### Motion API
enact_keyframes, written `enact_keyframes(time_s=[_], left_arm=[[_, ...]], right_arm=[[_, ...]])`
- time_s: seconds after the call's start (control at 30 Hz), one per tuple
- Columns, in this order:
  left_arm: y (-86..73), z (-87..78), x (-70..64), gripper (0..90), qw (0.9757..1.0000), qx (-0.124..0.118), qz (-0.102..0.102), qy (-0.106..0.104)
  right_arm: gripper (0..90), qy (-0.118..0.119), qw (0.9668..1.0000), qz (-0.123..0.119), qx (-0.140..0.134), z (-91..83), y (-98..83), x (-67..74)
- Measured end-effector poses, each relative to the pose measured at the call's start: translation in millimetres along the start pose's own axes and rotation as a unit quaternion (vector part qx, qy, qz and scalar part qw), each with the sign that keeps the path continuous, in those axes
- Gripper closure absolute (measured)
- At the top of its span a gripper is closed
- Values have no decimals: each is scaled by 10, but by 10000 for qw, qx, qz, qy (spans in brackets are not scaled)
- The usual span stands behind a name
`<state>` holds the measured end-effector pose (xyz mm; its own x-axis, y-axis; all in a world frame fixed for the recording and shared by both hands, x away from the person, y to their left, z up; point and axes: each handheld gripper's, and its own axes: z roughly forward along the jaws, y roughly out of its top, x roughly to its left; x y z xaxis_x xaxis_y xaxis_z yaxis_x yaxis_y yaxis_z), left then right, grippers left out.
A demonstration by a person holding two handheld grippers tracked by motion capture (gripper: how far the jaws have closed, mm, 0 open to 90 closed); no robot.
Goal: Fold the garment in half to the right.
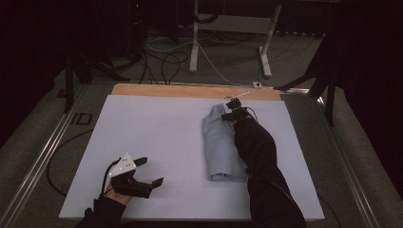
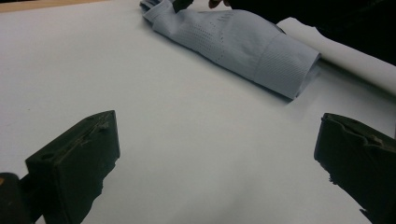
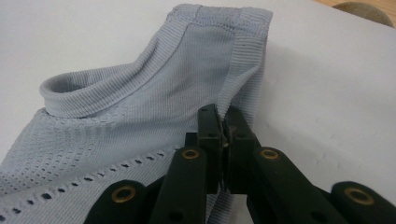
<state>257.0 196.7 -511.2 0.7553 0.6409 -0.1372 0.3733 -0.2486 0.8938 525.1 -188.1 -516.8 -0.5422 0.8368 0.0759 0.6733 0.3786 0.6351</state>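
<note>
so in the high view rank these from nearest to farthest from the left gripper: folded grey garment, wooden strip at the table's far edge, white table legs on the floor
From the left gripper:
1. folded grey garment, to its right on the white sheet
2. wooden strip, along the table's far edge
3. white table legs, on the floor beyond the table

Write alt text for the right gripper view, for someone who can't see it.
The right gripper has its two black jaws shut on a ribbed edge of a grey knit garment. The garment lies folded on a white table cover, its rolled hem curling at the left.
</note>
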Motion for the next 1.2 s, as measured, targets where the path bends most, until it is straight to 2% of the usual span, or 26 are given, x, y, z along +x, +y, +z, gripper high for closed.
enact_keyframes(time_s=[0.1,0.17,0.3,0.33,0.37,0.4,0.43,0.67,0.83,0.87,0.9,1.0,1.2], left_arm=[[6,-6,-1,10,10000,-12,32,-2],[9,-14,1,10,10000,-19,21,4],[24,-42,1,10,9998,-75,135,-89],[24,-42,1,10,9998,-75,135,-89],[42,-55,-5,10,9998,-92,155,-104],[42,-55,-5,10,9998,-92,155,-104],[63,-72,-1,10,9997,-101,154,-145],[72,-206,50,10,9998,-126,118,-28],[23,-264,88,10,9999,-133,34,54],[0,-276,100,10,9999,-138,0,87],[-13,-281,100,10,9998,-150,-22,100],[-39,-280,93,10,9998,-134,11,142],[-60,-269,85,10,9998,-68,42,182]], right_arm=[[829,-15,10000,-24,44,-12,17,12],[771,18,10000,-4,42,-42,30,19],[656,31,10000,-81,-28,-155,74,46],[656,31,10000,-81,-28,-155,74,46],[573,68,9999,-95,-91,-237,102,75],[573,68,9999,-95,-91,-237,102,75],[517,116,9998,-125,-95,-304,121,112],[489,178,9991,-370,-135,-538,105,274],[520,230,9981,-547,-152,-706,40,412],[528,242,9977,-600,-183,-750,15,450],[561,361,9972,-612,-240,-826,-36,507],[585,451,9963,-686,-268,-951,-136,600],[596,687,9934,-868,-315,-1238,-377,809]])
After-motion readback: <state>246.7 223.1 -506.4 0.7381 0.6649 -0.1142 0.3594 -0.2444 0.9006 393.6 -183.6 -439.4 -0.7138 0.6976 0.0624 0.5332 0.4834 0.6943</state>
